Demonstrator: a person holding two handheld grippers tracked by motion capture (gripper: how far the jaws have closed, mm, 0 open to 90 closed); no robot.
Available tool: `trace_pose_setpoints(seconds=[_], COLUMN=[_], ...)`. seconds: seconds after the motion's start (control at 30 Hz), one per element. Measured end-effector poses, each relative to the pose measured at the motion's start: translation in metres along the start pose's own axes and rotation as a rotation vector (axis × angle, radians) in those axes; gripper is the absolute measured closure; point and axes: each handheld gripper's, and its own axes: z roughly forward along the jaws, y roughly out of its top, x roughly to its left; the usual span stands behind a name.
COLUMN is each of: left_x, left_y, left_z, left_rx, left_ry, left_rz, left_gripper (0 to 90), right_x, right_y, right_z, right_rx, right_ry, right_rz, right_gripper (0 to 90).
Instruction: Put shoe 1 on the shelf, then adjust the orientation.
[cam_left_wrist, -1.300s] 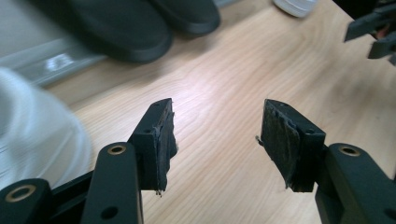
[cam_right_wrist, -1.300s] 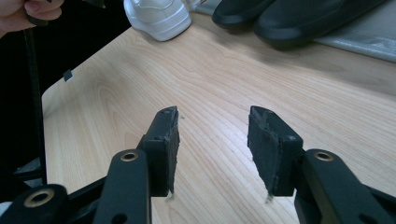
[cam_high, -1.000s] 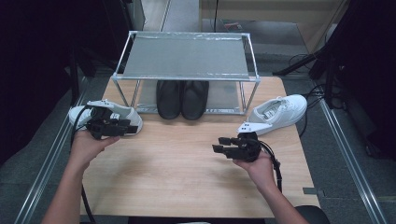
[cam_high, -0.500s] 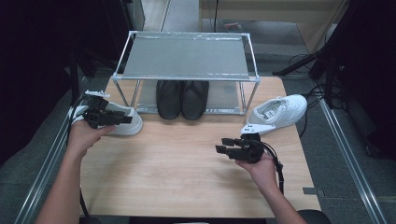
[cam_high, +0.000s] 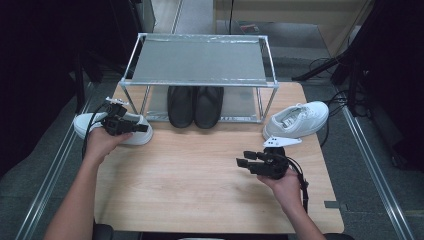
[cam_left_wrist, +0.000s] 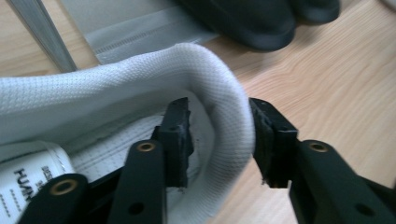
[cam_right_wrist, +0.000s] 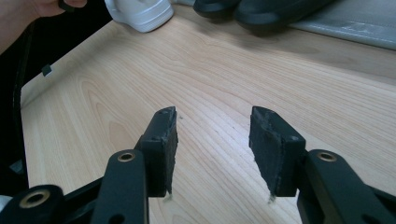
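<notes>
Tongs in the left hand (cam_high: 142, 128) are seen from the high view at the bench's (cam_high: 200, 175) left edge, laid over the left white sneaker (cam_high: 85, 125). What that view cannot settle is given by the left gripper view: the left tongs (cam_left_wrist: 219, 140) straddle the padded heel collar of the left white sneaker (cam_left_wrist: 140, 93), one jaw inside the shoe and one outside. Their jaws have just been closing, with the collar between them; both pads appear pressed against the fabric, so the collar is counted as gripped. A printed insole label is made out inside the shoe.

Right tongs (cam_high: 242, 161) are held low over the bare front right part of the bench in the high view. In the right gripper view the right tongs (cam_right_wrist: 212, 149) are found released, the jaws apart with plain wood grain between them and nothing held.

By size, the metal shoe rack (cam_high: 200, 60) at the bench's far side is shown whole from above, its mesh top bare. A pair of black shoes (cam_high: 195, 106) is stood beneath it; merely their toes are caught in the gripper views. The right white sneaker (cam_high: 297, 119) is set on the bench's right side, just beyond the right tongs, well apart from its mate.
</notes>
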Motion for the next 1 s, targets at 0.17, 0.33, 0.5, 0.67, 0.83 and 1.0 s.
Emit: trace_pose_setpoints(seconds=[0.17, 0.33, 0.5, 0.67, 0.83, 1.0], left_x=[0.003, -0.001, -0.001, -0.006, -0.01, -0.019], left_y=[-0.001, 0.0, -0.001, -0.006, -0.008, -0.01], left_z=[0.006, 0.004, -0.006, -0.015, -0.027, -0.04], left_rx=[-0.008, -0.004, -0.01, 0.0, -0.011, -0.037], left_ry=[-0.029, -0.011, -0.027, -0.034, -0.036, -0.05], left_rz=[0.007, 0.018, 0.006, 0.008, -0.001, -0.014], left_gripper=[68.8, 75.1, 77.1, 78.0, 78.1, 78.0], right_x=[-0.001, -0.002, -0.001, 0.0, 0.0, 0.0], right_y=[-0.001, -0.002, -0.001, -0.001, 0.001, 0.003], right_z=[-0.001, -0.001, -0.001, 0.0, 0.0, 0.002], right_rx=[-0.001, 0.001, -0.001, 0.002, 0.001, 0.001], right_ry=[-0.008, -0.01, -0.013, -0.008, -0.014, -0.006], right_rz=[0.008, 0.004, 0.0, -0.004, -0.011, -0.013], right_gripper=[53.2, 53.1, 53.0, 52.9, 52.7, 52.6])
